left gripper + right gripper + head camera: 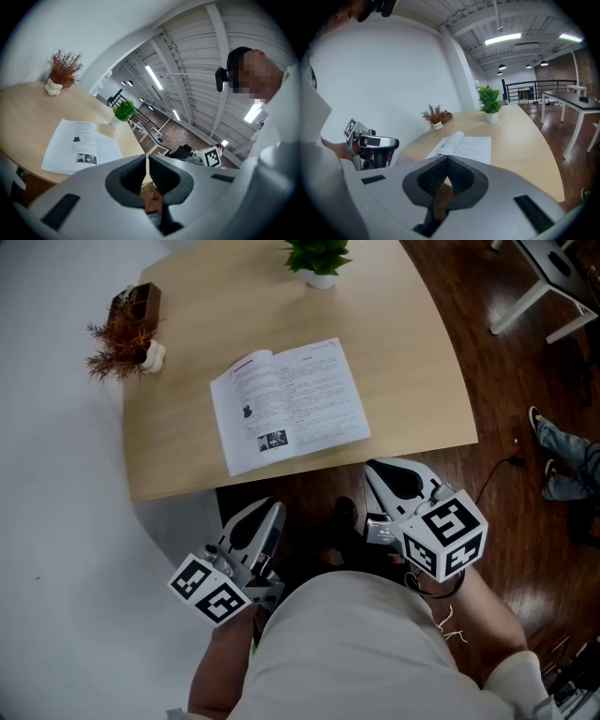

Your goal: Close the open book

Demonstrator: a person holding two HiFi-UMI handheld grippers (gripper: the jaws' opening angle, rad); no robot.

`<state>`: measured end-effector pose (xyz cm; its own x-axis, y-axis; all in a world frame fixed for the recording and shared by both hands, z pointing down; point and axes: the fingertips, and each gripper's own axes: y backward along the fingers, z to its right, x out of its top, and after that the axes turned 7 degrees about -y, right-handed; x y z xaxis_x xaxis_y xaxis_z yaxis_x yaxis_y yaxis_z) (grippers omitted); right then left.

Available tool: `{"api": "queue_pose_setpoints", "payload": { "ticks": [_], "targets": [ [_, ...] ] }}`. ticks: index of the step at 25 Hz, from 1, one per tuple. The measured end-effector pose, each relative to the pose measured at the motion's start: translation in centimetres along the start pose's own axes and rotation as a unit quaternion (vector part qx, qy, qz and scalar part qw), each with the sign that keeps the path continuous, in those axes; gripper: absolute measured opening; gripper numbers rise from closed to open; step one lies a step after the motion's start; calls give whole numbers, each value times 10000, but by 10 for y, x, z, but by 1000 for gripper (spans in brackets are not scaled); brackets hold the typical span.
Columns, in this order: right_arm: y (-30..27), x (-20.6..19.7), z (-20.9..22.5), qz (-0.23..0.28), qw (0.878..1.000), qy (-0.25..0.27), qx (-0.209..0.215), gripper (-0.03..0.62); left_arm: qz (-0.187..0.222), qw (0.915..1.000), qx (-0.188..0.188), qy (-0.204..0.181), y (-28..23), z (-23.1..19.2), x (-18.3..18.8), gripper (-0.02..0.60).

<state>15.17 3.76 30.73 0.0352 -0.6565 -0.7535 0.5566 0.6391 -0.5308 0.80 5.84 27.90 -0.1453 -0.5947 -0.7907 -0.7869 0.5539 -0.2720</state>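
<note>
The book [289, 405] lies open, pages up, near the front edge of the table [412, 352]. I hold my left gripper [272, 508] and right gripper [373, 469] short of that edge. Both have jaws pressed together on nothing, which likely leaves the approach clear. Bare tabletop flanks the book on 2 sides.

The open book [288, 405] lies flat, pages up, on the near part of the pale wooden table [412, 362]. A green potted plant [319, 259] stands at the far edge. A dried reddish sprig [117, 343] stands at the far left. The left claw [276, 509] and right claw [371, 468] hang just short of the table's near edge, over the dark floor [506, 381], both apart from the book.
</note>
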Motion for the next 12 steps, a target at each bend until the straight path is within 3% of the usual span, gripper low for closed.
{"api": "queue_pose_setpoints", "payload": {
  "ticks": [12],
  "targets": [
    [26,20,-70,553,9981,-178,-222,0,-205,9978,-521,-353,60,8,5,-2]
  ]
}}
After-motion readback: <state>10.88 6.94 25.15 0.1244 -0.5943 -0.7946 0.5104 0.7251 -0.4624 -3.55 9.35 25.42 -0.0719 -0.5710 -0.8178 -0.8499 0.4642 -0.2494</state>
